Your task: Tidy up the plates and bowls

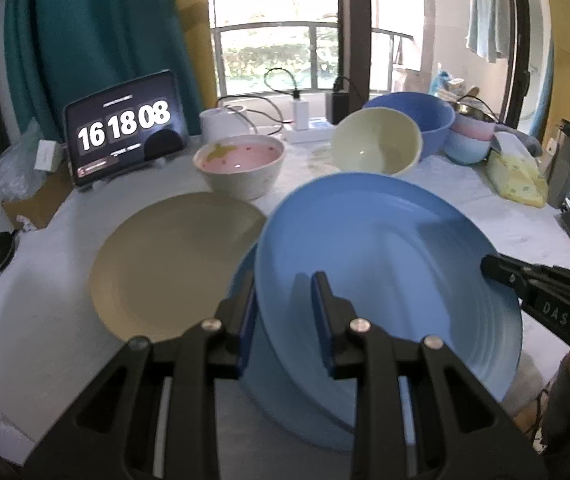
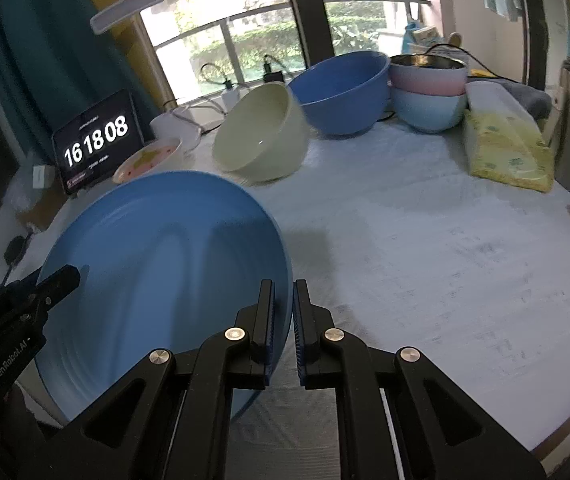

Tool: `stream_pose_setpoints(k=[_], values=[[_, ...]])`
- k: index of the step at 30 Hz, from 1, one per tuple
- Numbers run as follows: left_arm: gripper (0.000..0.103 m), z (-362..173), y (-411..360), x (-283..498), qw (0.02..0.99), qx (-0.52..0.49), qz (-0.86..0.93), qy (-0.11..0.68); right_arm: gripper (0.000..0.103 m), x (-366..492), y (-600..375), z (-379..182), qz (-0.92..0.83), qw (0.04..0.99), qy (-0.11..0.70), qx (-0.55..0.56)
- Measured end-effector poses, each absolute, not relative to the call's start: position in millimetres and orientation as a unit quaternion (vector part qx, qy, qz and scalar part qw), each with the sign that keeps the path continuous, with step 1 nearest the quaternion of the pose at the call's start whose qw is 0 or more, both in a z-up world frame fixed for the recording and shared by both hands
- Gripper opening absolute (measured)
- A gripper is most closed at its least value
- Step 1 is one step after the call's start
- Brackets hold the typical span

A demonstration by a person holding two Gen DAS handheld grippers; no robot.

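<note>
A large blue plate (image 1: pixel 385 248) is held tilted above the table, and it also shows in the right wrist view (image 2: pixel 157 264). My right gripper (image 2: pixel 284 320) is shut on its right rim. My left gripper (image 1: pixel 285 312) straddles its left rim with the jaws apart, so it is open. A beige plate (image 1: pixel 173 260) lies flat on the table to the left, partly under the blue plate. A pink-lined bowl (image 1: pixel 241 164) and a tilted cream bowl (image 1: pixel 377 142) stand behind. A big blue bowl (image 2: pixel 341 88) stands further back.
Stacked pink and light blue bowls (image 2: pixel 429 92) with a metal bowl on top stand at the back right. A yellow tissue pack (image 2: pixel 509 148) lies beside them. A tablet clock (image 1: pixel 125 136) and cables stand at the back left. White cloth (image 2: pixel 445 264) covers the table.
</note>
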State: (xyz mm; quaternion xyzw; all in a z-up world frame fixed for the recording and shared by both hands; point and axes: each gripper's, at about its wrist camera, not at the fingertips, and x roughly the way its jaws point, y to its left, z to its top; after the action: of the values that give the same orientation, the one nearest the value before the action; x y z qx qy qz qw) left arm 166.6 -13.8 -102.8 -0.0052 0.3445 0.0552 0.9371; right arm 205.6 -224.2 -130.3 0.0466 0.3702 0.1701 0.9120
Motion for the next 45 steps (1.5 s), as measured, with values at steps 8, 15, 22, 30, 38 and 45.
stream_pose_setpoints(k=[8, 15, 22, 30, 38, 45], values=[[0.029, -112.7, -1.8, 163.6, 0.932, 0.005, 0.079, 0.353, 0.011, 205.2, -201.9, -135.6, 0.179, 0.906, 0.382, 0.031], [0.031, -129.3, -2.6, 170.1, 0.920, 0.019, 0.074, 0.384, 0.011, 206.0, -198.6, -143.3, 0.162, 0.905, 0.392, 0.026], [0.045, -131.6, -1.1, 170.0, 0.921, 0.010, 0.064, 0.384, 0.011, 208.4, -198.3, -150.7, 0.153, 0.904, 0.399, 0.023], [0.046, -123.4, 11.7, 171.9, 0.929, -0.009, 0.080, 0.362, 0.026, 213.6, -193.0, -158.7, 0.162, 0.896, 0.413, 0.019], [0.046, -137.2, 13.4, 184.8, 0.924, -0.019, 0.059, 0.378, 0.031, 215.4, -191.0, -162.0, 0.180, 0.894, 0.410, 0.028], [0.039, -139.5, 3.5, 188.2, 0.924, -0.021, 0.041, 0.381, 0.025, 213.9, -191.9, -159.2, 0.181, 0.898, 0.399, 0.022]])
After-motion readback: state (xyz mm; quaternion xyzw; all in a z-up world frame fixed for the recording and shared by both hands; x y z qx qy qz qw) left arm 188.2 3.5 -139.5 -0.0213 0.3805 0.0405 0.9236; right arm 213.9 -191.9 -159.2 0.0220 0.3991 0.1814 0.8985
